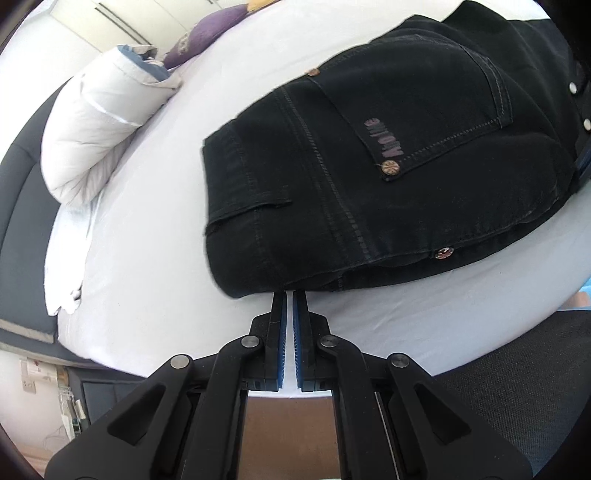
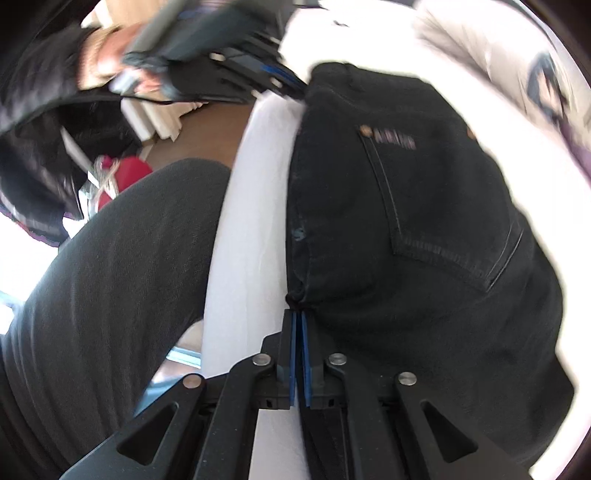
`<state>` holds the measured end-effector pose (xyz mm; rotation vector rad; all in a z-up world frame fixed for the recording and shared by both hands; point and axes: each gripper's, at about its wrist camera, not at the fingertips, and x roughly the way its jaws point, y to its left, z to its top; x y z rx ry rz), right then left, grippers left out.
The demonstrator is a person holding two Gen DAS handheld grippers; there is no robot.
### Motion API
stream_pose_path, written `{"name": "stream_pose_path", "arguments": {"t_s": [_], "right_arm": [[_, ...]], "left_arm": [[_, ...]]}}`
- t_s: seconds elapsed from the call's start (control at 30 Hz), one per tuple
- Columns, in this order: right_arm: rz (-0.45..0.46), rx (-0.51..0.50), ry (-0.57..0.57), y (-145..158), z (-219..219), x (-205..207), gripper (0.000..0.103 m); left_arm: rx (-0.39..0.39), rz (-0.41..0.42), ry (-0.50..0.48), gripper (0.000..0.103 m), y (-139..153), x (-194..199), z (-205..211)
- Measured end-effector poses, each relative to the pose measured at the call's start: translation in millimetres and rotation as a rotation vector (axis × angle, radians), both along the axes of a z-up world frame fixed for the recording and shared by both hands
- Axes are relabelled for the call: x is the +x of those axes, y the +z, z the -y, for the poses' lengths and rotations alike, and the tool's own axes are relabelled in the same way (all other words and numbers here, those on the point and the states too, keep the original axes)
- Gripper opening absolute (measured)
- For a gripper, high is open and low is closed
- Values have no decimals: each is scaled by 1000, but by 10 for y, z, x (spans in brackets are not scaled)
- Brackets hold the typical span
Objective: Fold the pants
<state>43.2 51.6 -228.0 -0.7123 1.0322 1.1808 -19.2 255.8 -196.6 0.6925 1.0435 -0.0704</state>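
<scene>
Black denim pants (image 1: 369, 177) lie folded in a thick stack on the white bed sheet (image 1: 155, 229), back pocket with a purple logo facing up. My left gripper (image 1: 289, 293) is shut, its tips touching the stack's near folded edge; whether cloth is pinched is hidden. In the right wrist view the pants (image 2: 424, 221) fill the right side. My right gripper (image 2: 297, 312) is shut on the pants' near corner edge. The left gripper (image 2: 291, 86) shows blurred at the far edge of the stack.
A white folded duvet (image 1: 103, 122) and a purple pillow (image 1: 207, 33) lie at the far left of the bed. The person's dark-trousered leg (image 2: 110, 277) is beside the bed edge. Brown floor (image 2: 210, 125) and red clutter (image 2: 125, 173) lie beyond.
</scene>
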Motion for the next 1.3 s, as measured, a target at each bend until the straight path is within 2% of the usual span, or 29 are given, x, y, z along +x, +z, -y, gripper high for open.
{"name": "stream_pose_path", "arguments": {"t_s": [0.13,0.2,0.27,0.37,0.43,0.47,0.5,0.57,0.63,0.67,0.73,0.83,0.9,0.97,1.03,1.13,1.17,1.23,1.3], "right_arm": [[-96,74,-108,-21,119,169,7],[-69,84,-120,-11,145,128,8],[-36,84,-123,-5,158,73,13],[-33,107,-156,31,191,-8,29],[-25,124,-213,77,286,-54,47],[-23,132,-249,108,358,-83,50],[-33,151,-290,143,468,-119,50],[-70,223,-387,242,799,-187,50],[-148,336,-530,343,1291,-226,50],[-198,401,-609,365,1578,-238,50],[-284,530,-806,351,2265,-260,50],[-341,692,-1143,230,3405,-371,50],[-361,779,-1336,111,4074,-485,51],[-358,846,-1475,41,4569,-605,51],[-330,902,-1545,37,4927,-644,51],[-265,947,-1546,111,5234,-553,51],[-242,936,-1538,134,5313,-483,51],[-185,886,-1495,179,5470,-308,51],[-133,814,-1422,215,5501,-162,51]], "left_arm": [[-37,66,47,2,327,-38,-1],[-114,90,33,2,522,-17,123],[-170,89,3,3,591,54,319],[-122,41,-22,3,339,227,620],[-116,-51,4,3,2,380,689],[-98,-60,10,3,-138,422,692],[-71,-33,0,3,-215,411,722],[23,-6,-31,2,-247,323,851],[105,-8,-70,2,-221,271,947],[110,-8,-73,2,-153,253,976],[36,19,-66,2,97,242,1046],[-68,68,-70,3,428,267,1277],[-104,74,-92,3,522,346,1510],[-104,64,-106,3,492,468,1733],[-100,11,-91,3,361,609,1895],[-118,-103,-1,3,16,820,1937],[-157,-121,33,3,-53,880,1877],[-234,-142,84,3,-15,962,1798],[-252,-168,100,3,-1,1024,1760]]}}
